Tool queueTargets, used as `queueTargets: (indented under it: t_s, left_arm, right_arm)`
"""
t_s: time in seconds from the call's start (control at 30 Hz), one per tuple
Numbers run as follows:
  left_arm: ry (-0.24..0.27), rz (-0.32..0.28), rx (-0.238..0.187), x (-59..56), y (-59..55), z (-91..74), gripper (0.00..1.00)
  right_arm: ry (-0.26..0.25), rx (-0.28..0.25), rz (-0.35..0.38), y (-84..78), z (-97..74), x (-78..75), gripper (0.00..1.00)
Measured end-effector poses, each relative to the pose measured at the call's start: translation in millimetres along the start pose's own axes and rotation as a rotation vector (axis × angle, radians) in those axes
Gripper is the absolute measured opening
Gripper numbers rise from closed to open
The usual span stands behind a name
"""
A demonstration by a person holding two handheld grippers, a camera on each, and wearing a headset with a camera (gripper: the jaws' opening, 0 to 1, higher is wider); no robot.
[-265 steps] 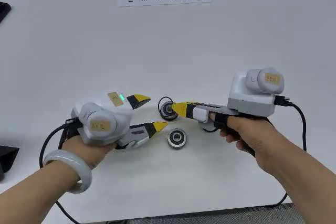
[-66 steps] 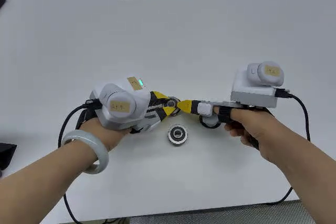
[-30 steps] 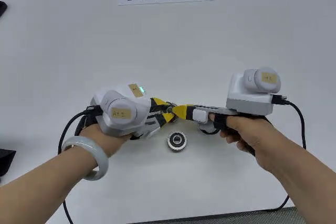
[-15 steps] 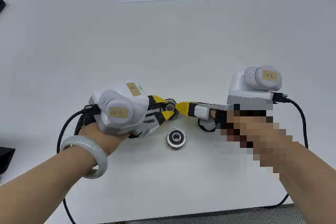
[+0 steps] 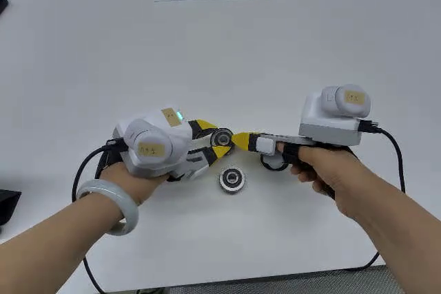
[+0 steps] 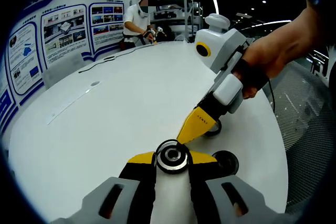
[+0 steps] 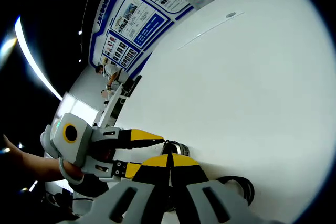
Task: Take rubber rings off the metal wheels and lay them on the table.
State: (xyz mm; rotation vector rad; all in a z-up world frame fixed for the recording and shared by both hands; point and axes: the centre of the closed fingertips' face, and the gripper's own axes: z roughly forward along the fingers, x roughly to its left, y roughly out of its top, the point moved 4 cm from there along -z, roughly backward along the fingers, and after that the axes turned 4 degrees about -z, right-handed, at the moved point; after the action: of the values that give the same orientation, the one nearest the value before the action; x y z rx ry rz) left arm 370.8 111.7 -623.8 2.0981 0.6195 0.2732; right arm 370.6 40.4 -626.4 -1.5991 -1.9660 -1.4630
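Open seconds ago, the left gripper [image 5: 212, 138] now clamps a metal wheel [image 5: 221, 137] between its jaws; the right gripper [image 5: 241, 140], jaws together, noses its rubber ring [image 6: 167, 142], peeling apparently next.

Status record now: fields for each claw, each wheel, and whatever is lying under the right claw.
left claw: shut on the held wheel, jaws on its two sides
right claw: shut, tip touching the held wheel's rim; grip on the rubber unclear
second wheel: flat on table, apart from both claws
dark round item: on table under right claw, partly hidden; wheel or ring, cannot tell
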Motion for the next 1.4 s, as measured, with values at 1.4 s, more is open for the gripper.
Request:
queueTargets:
  t_s: [1.4]
  left_arm:
    - [0.038, -0.057, -0.038, 1.6, -12.8, -25.9, 0.56]
  right_arm:
    - [0.021, -0.058, 0.022, -4.0, -32.7, 9.9, 0.02]
